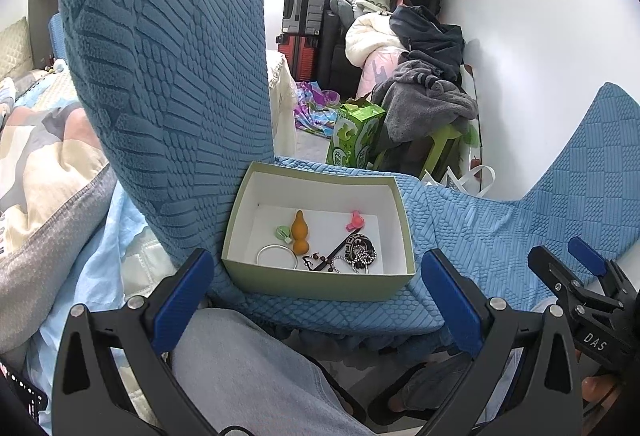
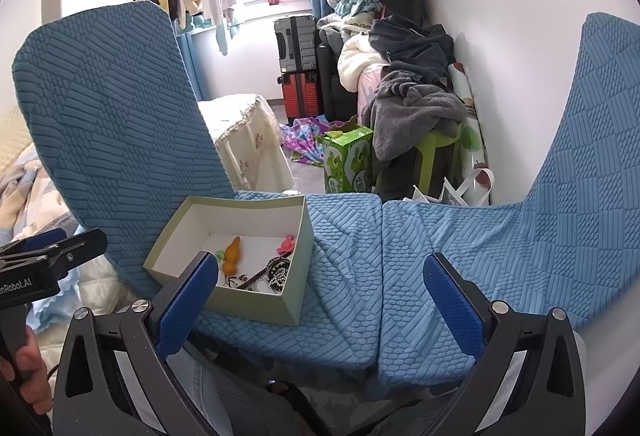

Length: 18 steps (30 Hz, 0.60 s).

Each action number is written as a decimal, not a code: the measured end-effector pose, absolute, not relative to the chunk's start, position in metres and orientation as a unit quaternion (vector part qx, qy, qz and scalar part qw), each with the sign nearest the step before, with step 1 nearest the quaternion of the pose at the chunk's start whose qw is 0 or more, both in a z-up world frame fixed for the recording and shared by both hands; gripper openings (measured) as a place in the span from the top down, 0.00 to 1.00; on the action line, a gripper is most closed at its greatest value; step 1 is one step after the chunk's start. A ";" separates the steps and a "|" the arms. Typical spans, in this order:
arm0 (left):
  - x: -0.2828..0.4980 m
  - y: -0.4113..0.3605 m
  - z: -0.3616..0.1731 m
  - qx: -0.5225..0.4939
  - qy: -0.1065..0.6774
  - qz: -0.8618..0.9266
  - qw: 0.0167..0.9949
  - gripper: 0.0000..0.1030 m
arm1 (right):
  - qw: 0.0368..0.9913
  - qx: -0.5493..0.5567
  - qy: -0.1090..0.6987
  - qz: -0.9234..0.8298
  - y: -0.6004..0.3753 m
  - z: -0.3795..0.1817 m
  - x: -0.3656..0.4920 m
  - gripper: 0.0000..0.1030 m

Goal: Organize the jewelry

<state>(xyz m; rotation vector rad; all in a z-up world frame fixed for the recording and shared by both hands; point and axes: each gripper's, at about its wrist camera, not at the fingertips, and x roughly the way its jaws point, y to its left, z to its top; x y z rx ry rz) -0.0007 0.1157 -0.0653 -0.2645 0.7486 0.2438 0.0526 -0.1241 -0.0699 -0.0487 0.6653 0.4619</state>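
Observation:
A pale green box (image 1: 320,286) with a white inside stands on a blue chair seat (image 1: 460,236). In it lie an orange gourd charm (image 1: 300,232), a silver bangle (image 1: 276,255), a pink clip (image 1: 354,220), a small green piece (image 1: 283,232) and a dark beaded pendant (image 1: 360,254). My left gripper (image 1: 318,302) is open and empty, just in front of the box. My right gripper (image 2: 320,302) is open and empty, to the right of the box (image 2: 294,306); the gourd charm (image 2: 232,256) also shows there.
Tall blue chair backs (image 1: 168,75) rise left of the box and at far right (image 2: 592,139). A second seat cushion (image 2: 460,256) adjoins on the right. Beyond are a green carton (image 2: 346,159), a green stool under heaped clothes (image 2: 416,103), suitcases (image 2: 298,67) and a bed at the left.

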 end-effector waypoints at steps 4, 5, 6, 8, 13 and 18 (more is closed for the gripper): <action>-0.001 0.116 -0.065 -0.127 0.366 0.119 0.914 0.00 | 0.919 -0.024 0.326 0.222 -0.125 -0.072 0.053 0.00; 0.000 0.116 -0.065 -0.127 0.366 0.119 0.914 0.00 | 0.919 -0.024 0.326 0.221 -0.125 -0.072 0.053 0.00; 0.000 0.116 -0.065 -0.128 0.366 0.118 0.914 0.00 | 0.919 -0.023 0.326 0.222 -0.125 -0.072 0.053 0.00; 0.000 0.116 -0.065 -0.127 0.366 0.119 0.914 0.00 | 0.919 -0.022 0.326 0.222 -0.125 -0.072 0.053 0.00; 0.002 0.115 -0.065 -0.124 0.369 0.116 0.914 0.00 | 0.920 -0.023 0.323 0.220 -0.126 -0.070 0.052 0.00; 0.004 0.114 -0.065 -0.126 0.369 0.114 0.914 0.00 | 0.921 -0.024 0.322 0.218 -0.126 -0.070 0.052 0.00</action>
